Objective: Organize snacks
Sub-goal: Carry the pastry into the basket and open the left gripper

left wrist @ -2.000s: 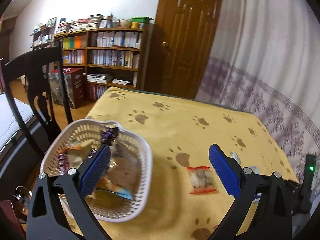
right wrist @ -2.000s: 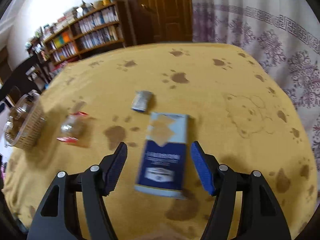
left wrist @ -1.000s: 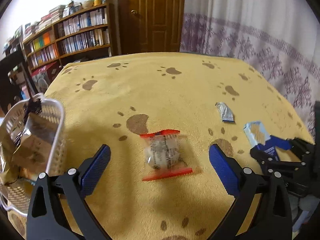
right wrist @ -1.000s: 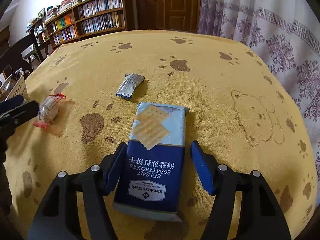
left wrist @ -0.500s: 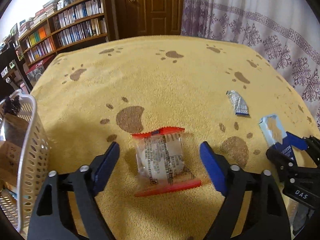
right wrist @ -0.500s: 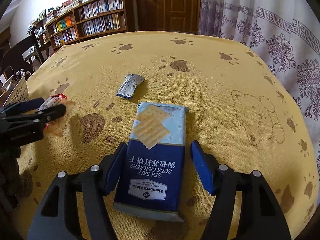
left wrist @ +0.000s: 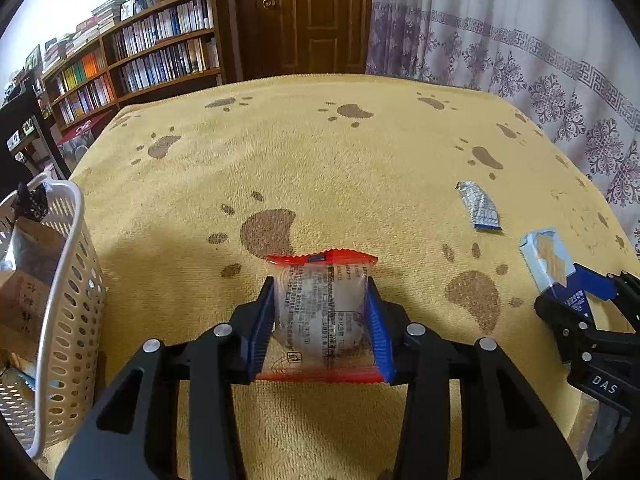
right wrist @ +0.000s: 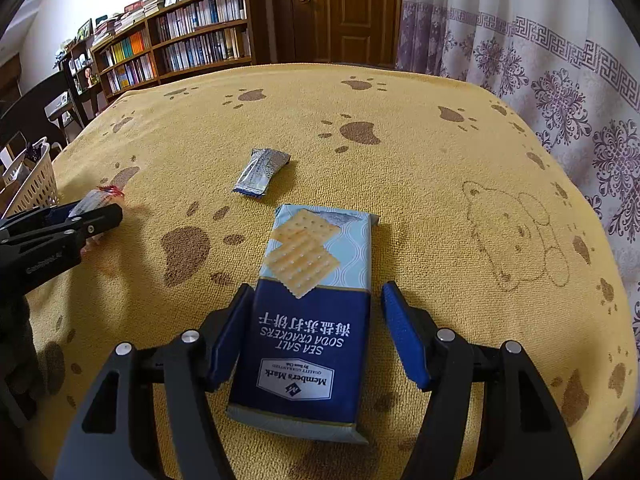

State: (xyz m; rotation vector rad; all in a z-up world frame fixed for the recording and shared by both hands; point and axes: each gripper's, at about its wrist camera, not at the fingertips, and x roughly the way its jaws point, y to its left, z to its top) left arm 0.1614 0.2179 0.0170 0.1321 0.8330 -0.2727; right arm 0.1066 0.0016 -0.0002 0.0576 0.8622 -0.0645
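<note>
on yellow cloth [left wrist: 360,168], left fingers [left wrist: 262,320] clamp snack packet [left wrist: 322,312]; right fingers [right wrist: 402,340] wide around crackers [right wrist: 312,320].

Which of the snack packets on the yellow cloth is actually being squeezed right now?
The clear packet with red ends, pinched by the left hand-held gripper. The blue cracker pack only sits between open fingers, and the small silver wrapper lies untouched.

Far half of bench [left wrist: 360,148] lies open; perforated basket [left wrist: 68,300] blocks the left, silver wrapper [right wrist: 261,173] lies mid-bench.
</note>
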